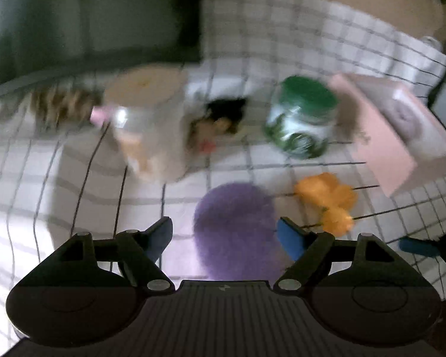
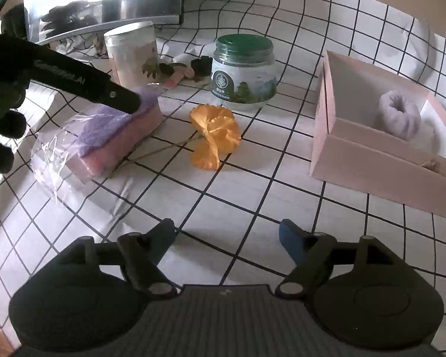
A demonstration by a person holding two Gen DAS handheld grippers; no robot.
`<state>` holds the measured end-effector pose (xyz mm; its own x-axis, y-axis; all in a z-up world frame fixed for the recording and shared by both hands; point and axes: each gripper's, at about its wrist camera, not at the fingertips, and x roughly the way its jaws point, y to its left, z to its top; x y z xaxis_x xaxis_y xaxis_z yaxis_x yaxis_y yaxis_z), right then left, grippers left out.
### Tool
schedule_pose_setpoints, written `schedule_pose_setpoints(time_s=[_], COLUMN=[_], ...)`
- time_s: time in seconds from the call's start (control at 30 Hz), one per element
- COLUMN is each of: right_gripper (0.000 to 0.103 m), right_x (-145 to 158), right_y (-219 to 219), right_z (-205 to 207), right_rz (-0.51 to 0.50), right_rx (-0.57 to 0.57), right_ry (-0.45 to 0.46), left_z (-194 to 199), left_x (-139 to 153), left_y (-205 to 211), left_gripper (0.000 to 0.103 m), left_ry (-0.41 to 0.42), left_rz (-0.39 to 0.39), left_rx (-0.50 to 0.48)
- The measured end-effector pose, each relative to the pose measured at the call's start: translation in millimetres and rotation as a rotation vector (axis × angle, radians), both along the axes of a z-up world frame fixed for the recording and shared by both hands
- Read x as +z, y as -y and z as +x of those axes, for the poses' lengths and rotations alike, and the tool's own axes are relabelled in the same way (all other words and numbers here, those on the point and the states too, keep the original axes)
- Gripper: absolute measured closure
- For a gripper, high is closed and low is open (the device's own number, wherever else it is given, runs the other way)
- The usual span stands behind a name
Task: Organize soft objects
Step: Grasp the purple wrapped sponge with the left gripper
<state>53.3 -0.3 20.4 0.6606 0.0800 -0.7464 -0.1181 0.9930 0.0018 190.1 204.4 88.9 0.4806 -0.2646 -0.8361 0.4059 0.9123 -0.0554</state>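
Soft things counted: one purple fuzzy cloth [image 2: 110,125], one orange fabric flower [image 2: 215,135], one lilac scrunchie [image 2: 400,114]. Purple cloth lies on top of one pink block [image 2: 125,145], which sits partly in clear plastic wrap [image 2: 52,156] on the grid-pattern tablecloth [image 2: 252,208]. Orange flower lies flat on the cloth between the block and the green-lidded jar [image 2: 243,70], thin stem running toward the block. Scrunchie is inside the one open pink box [image 2: 371,160], at the right of the table.

Two jars: green-lidded one, and a taller pale canister [image 2: 132,55] behind the block. Small dark and pink items lie between the jars, too blurred to name.

Left gripper [image 1: 226,238]: jaws wide, nothing pinched; the left wrist view is blurred, purple cloth [image 1: 236,232] showing in the gap below the fingertips. In the right wrist view its dark finger lies over the cloth's far end; contact unclear. A dark gloved hand [image 2: 0,131] holds it.

Right gripper [image 2: 227,239]: jaws wide, empty, over bare tablecloth, well short of the flower.
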Motion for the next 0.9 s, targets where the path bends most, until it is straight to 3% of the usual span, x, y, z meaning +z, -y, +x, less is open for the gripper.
schedule_pose_setpoints(time_s=[0.17, 0.27, 0.3, 0.37, 0.4, 0.5, 0.57, 0.6, 0.63, 0.7, 0.8, 0.9], right_gripper=[0.019, 0.010, 0.001, 0.000, 0.000, 0.000, 0.004, 0.015, 0.017, 0.017, 0.017, 0.029], right_x=[-1.1, -2.9, -4.4, -6.9, -6.7, -4.9, -2.3, 1.6, 6.0, 20.8, 34.1, 34.6], right_y=[-0.2, -0.7, -1.9, -6.6, -7.6, -9.7, -8.1, -6.4, -4.4, -2.7, -10.8, -19.6], right_z=[-2.1, -3.0, -3.3, -5.3, -6.2, -4.5, -1.4, 1.1, 3.4, 9.7, 30.9, 60.6], right_rz=[0.003, 0.008, 0.013, 0.003, 0.007, 0.001, 0.002, 0.013, 0.035, 0.057, 0.015, 0.003], right_rx=[-0.004, -0.002, 0.002, -0.010, -0.027, -0.031, -0.015, -0.014, -0.016, -0.044, -0.054, -0.065], right_ry=[0.016, 0.018, 0.016, 0.012, 0.010, -0.011, -0.035, -0.042, -0.032, 0.032, 0.095, 0.100], left_z=[11.8, 13.7, 15.4, 20.1, 22.1, 21.7, 15.0, 13.4, 12.1, 10.7, 7.1, 2.9], left_x=[-18.7, -24.4, -24.9, -27.3, -29.2, -26.6, -16.6, -10.4, -4.0, 8.4, 21.2, 26.9], left_y=[7.4, 18.4, 21.5, 21.7, 21.3, 16.7, 8.0, 1.6, -5.2, -22.0, -45.1, -66.3], left_gripper=[0.019, 0.019, 0.019, 0.020, 0.026, 0.027, 0.028, 0.028, 0.028, 0.028, 0.028, 0.028], left_ry=[-0.090, -0.083, -0.086, -0.095, -0.083, -0.037, 0.039, 0.067, 0.086, 0.087, 0.084, 0.082], left_rz=[-0.045, -0.028, -0.031, -0.049, -0.058, -0.088, -0.106, -0.119, -0.141, -0.189, -0.196, -0.198], left_rx=[-0.012, -0.047, -0.054, -0.059, -0.065, -0.080, -0.077, -0.068, -0.055, -0.027, 0.008, 0.034])
